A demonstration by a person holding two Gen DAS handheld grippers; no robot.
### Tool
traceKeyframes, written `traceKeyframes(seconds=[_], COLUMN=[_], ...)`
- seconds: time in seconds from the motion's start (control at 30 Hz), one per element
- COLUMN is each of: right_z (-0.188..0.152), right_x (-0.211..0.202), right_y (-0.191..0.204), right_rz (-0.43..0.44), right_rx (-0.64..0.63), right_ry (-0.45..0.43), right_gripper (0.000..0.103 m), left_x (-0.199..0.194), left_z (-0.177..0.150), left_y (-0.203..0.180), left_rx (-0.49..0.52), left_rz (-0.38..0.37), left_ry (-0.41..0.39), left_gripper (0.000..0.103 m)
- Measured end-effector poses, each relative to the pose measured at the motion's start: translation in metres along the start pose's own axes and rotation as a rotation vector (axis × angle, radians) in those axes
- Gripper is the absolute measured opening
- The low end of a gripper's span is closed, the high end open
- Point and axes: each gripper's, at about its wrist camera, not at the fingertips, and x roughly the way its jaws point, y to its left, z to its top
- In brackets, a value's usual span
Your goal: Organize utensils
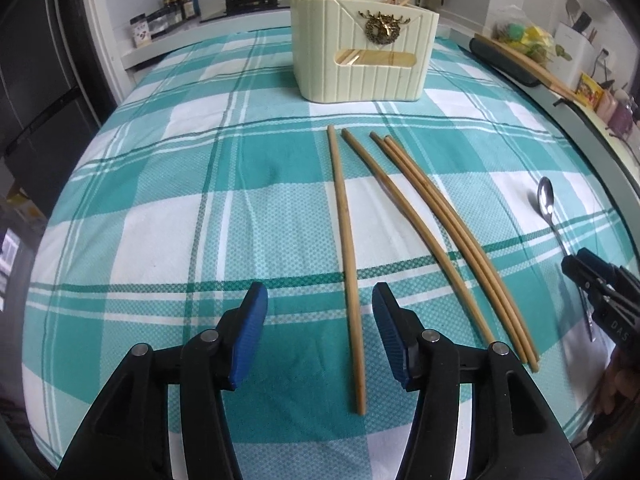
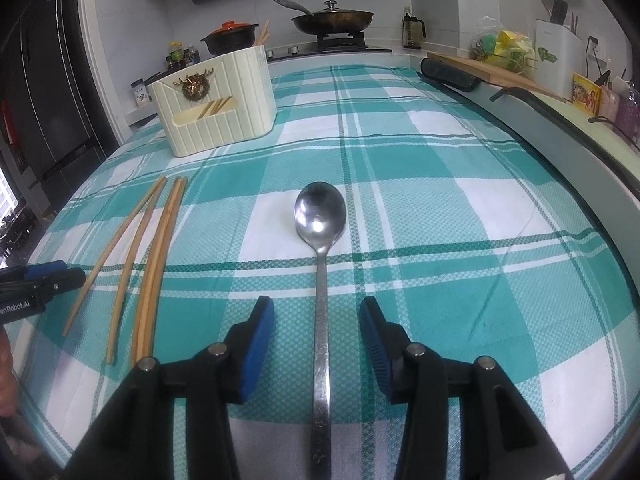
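Pick-up step. Left gripper (image 1: 320,304) fingers apart, straddling one chopstick (image 1: 346,256) flat on the checked tabletop (image 1: 180,200). Right gripper (image 2: 317,316) fingers apart around the spoon (image 2: 320,216) handle, not pinching. Next: close on each, carry to the cream holder (image 1: 360,48) beyond

Kitchen with a checked cloth on the table

A teal-and-white tablecloth (image 2: 420,168) covers the table; behind it a gas stove (image 2: 340,42) holds a lidded pan (image 2: 332,18), beside pale walls.
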Motion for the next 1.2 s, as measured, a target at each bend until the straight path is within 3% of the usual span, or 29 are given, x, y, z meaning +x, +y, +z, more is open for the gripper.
traceKeyframes(seconds=[0.43, 0.63, 0.8, 0.97, 1.2], right_z=[0.000, 0.000, 0.004, 0.020, 0.052], right_x=[0.001, 0.001, 0.004, 0.012, 0.042], right_y=[0.002, 0.003, 0.006, 0.002, -0.003], right_rz=[-0.014, -0.016, 0.021, 0.050, -0.036], right_rx=[-0.018, -0.020, -0.049, -0.067, -0.061], right_ry=[0.005, 0.007, 0.042, 0.151, 0.178], right_gripper=[0.047, 0.048, 0.062, 0.062, 0.063], left_x=[0.011, 0.024, 0.032, 0.048, 0.074], left_z=[0.004, 0.011, 0.029, 0.048, 0.084], left_y=[-0.004, 0.002, 0.002, 0.003, 0.002], left_rx=[0.021, 0.020, 0.074, 0.088, 0.049], left_rz=[-0.007, -0.028, -0.043, -0.040, -0.014], left_ry=[0.027, 0.080, 0.125, 0.135, 0.136], left_gripper=[0.058, 0.060, 0.063, 0.065, 0.067])
